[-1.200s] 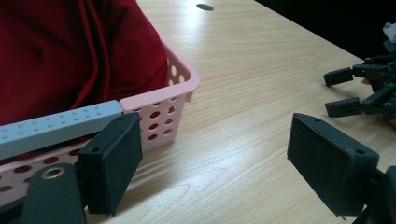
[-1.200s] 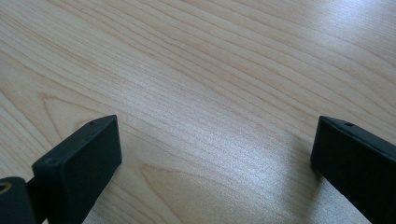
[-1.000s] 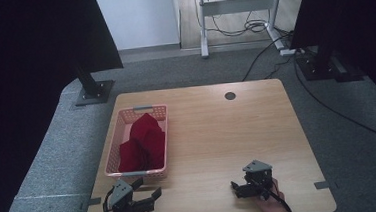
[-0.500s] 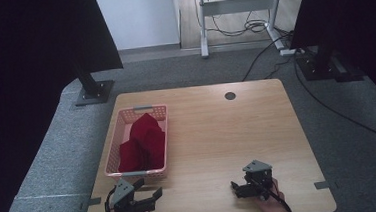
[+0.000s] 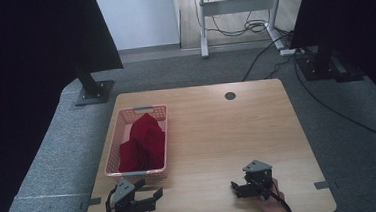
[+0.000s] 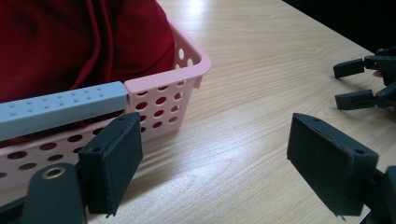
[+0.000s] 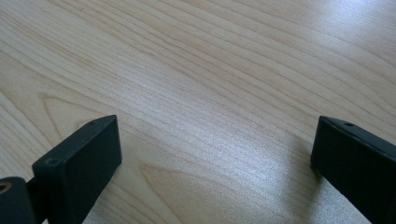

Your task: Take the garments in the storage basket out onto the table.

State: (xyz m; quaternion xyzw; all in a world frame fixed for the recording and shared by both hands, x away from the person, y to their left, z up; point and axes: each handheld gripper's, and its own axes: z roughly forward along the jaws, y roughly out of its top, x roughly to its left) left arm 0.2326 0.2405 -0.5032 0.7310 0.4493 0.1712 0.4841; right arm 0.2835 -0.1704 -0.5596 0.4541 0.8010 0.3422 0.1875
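Two spread claws wait by the pink perforated plastic basket [image 5: 140,162]
Crumpled red cloth [image 5: 143,139] fills it; left claw [image 5: 143,199] just beside its near wall, ready to reach; right claw [image 5: 244,188] well apart, resting on the wooden surface [image 5: 228,133]

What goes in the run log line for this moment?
left gripper: open, near pink perforated plastic basket | right gripper: open, empty | red cloth: in basket

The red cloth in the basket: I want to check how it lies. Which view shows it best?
The high view: the whole red cloth shows heaped inside the pink basket. The left gripper view shows one near part behind the rim; the right gripper view shows bare table.
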